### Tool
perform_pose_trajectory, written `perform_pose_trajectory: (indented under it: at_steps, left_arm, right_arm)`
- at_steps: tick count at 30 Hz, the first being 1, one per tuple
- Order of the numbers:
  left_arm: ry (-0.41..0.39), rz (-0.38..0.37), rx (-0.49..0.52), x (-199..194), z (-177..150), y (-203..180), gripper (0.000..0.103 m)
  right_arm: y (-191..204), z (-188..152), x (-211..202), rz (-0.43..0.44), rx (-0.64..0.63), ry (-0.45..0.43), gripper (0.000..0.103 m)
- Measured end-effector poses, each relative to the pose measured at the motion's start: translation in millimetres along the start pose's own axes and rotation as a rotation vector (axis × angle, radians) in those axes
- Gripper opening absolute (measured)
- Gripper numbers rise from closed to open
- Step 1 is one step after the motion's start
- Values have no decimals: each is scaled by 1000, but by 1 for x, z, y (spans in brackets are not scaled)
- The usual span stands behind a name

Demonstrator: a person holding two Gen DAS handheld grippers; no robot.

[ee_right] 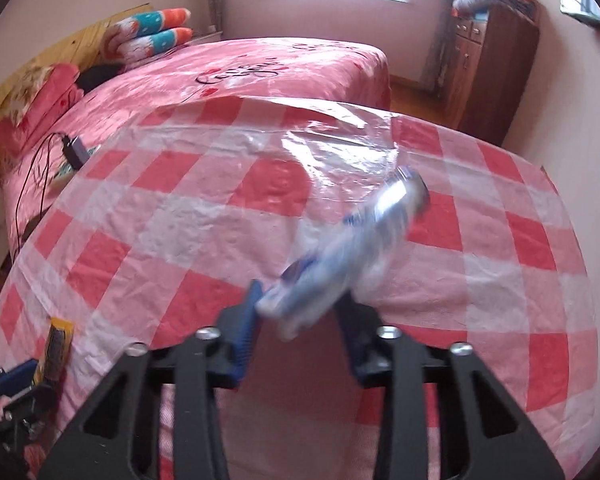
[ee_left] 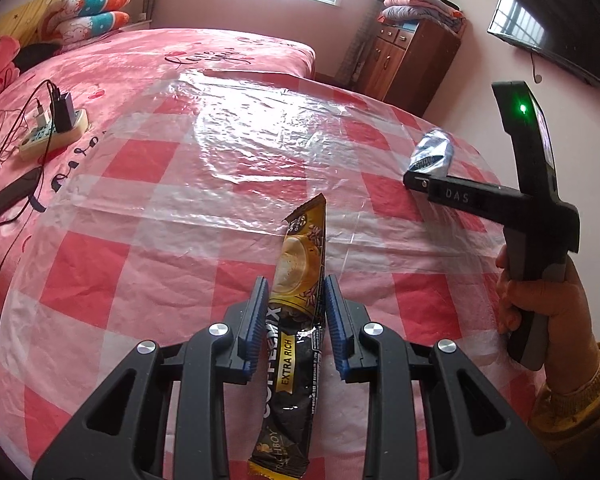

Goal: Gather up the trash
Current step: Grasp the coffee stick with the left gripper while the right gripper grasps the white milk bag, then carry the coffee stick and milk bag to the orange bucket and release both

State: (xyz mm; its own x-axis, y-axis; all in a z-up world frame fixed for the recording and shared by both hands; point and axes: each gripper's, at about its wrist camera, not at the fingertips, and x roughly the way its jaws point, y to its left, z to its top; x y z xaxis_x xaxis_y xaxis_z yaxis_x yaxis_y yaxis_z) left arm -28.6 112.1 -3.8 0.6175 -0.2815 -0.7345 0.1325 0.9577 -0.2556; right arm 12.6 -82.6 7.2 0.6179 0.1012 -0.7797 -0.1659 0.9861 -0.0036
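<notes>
A gold and black coffee mix sachet [ee_left: 298, 312] lies lengthwise between the blue pads of my left gripper [ee_left: 296, 290], above the red checked tablecloth [ee_left: 140, 264]. The pads stand close on both sides of it and grip it. The sachet shows in the right wrist view [ee_right: 56, 350] at the lower left. My right gripper [ee_right: 300, 300] is shut on a crumpled blue and silver wrapper [ee_right: 356, 248], blurred, held above the cloth. In the left wrist view that wrapper [ee_left: 432, 156] sticks up from the right gripper [ee_left: 416, 180] at the right.
A clear plastic sheet [ee_left: 268, 128] covers the checked cloth. Behind it is a pink bed [ee_left: 148, 60] with a power strip and chargers [ee_left: 54, 128], cables and a phone [ee_left: 14, 196]. A wooden cabinet [ee_left: 412, 64] and a wall TV [ee_left: 552, 28] stand at the right.
</notes>
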Motion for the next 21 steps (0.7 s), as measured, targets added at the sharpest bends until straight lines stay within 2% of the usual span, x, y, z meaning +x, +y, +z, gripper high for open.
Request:
perform_pose_trajectory:
  at_steps: [7,21]
  left_arm:
    - [-13,-22,-18,-7,-3,9,30]
    - [-52,-38,-39,-34,-10,23,30]
  right_arm:
    - [2,-13,-11,77,10,-8,25]
    - [23,-42,-61,154,10,-59,25]
